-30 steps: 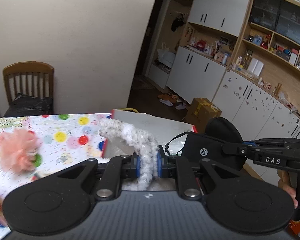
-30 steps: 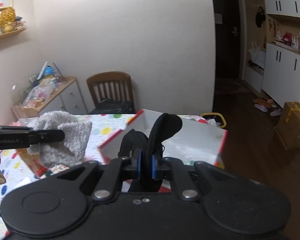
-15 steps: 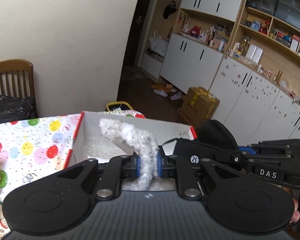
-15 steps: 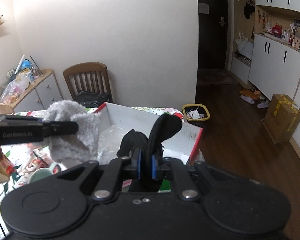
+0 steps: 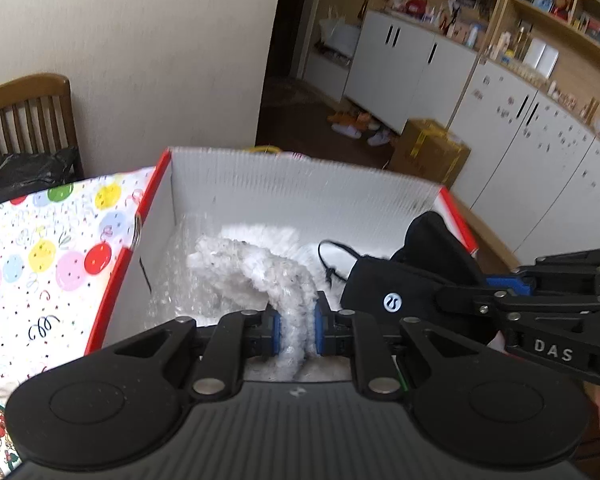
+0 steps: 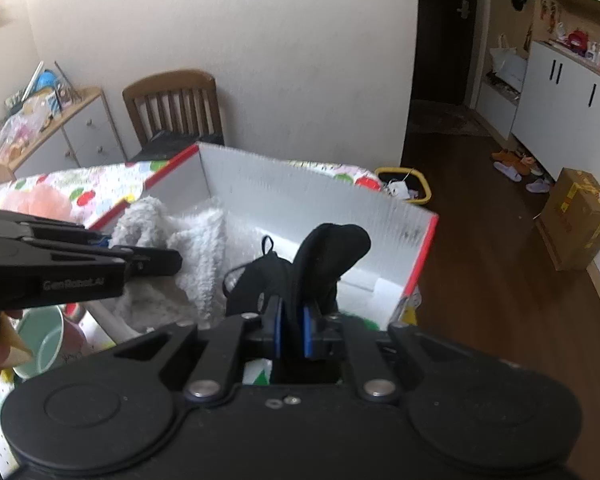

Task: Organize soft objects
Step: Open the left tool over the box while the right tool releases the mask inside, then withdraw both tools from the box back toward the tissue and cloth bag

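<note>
White fluffy cloth (image 5: pixel 260 276) sits clamped in left claw (image 5: pixel 296 330), black cap (image 6: pixel 324 256) in right claw (image 6: pixel 292 332), both over box (image 5: pixel 300 196).

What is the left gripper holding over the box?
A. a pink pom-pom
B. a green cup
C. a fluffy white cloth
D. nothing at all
C: the left gripper has its fingers shut on a fluffy white cloth that hangs over the open white box.

A wooden chair (image 6: pixel 172 108) stands against the wall, a taped cardboard carton (image 6: pixel 580 220) near white cabinets (image 5: pixel 404 68).
</note>
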{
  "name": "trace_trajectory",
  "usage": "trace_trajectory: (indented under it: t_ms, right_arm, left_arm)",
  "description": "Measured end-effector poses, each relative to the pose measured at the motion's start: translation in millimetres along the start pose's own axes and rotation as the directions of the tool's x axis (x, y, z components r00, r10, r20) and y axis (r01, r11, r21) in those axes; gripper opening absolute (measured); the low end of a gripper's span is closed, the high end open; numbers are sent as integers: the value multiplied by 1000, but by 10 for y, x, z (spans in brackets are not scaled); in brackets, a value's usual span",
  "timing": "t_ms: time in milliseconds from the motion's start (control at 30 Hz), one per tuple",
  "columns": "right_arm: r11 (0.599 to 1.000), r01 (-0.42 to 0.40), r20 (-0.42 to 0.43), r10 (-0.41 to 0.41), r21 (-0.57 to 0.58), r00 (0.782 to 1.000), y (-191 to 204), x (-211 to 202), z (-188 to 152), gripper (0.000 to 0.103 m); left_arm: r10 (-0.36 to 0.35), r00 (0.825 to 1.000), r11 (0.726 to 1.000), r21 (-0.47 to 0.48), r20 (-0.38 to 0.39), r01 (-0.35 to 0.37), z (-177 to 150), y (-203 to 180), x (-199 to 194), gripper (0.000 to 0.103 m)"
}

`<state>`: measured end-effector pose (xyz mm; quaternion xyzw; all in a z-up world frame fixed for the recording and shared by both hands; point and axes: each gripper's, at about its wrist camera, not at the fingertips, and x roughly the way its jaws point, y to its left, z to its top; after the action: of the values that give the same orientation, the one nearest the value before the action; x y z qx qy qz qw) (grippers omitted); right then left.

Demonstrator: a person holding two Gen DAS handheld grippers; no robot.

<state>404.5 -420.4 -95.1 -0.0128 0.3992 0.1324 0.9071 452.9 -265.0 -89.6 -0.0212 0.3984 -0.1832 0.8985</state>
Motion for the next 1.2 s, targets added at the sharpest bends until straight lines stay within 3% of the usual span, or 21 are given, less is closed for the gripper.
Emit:
trace_trajectory:
  t_ms: [267,567,700,767,800,833,1200]
  right_arm:
    - [996,34,-33,-37,-83,999,126,109,-18,10]
    - [992,28,-73,-37,-121,997,153,159,2,11]
    - [994,19,-71,-27,-109,997,119,120,-12,12]
    - [994,12,-68,-19,-107,998,111,90,-26,12]
    - [994,9,-64,-16,-105,998,110,71,-33,12]
    - [995,5,-63,-12,-102,998,108,53,-37,13]
    - [996,-22,-32,19,-82,999,74,-187,-90,20]
  left_arm:
    - [66,990,998,21,-122,-63,-31,43,289,15]
    - [85,985,996,49,-149,-79,3,-5,368,18]
    - [109,983,993,62,-146,-101,16,-52,331,30]
    - [126,982,991,71,-138,-117,21,-61,302,46]
    - [129,983,990,71,-134,-120,21,-65,282,64]
    - [131,983,990,71,-130,-122,17,-68,259,72]
    - [127,991,991,44,-41,-126,-24,-91,-170,72]
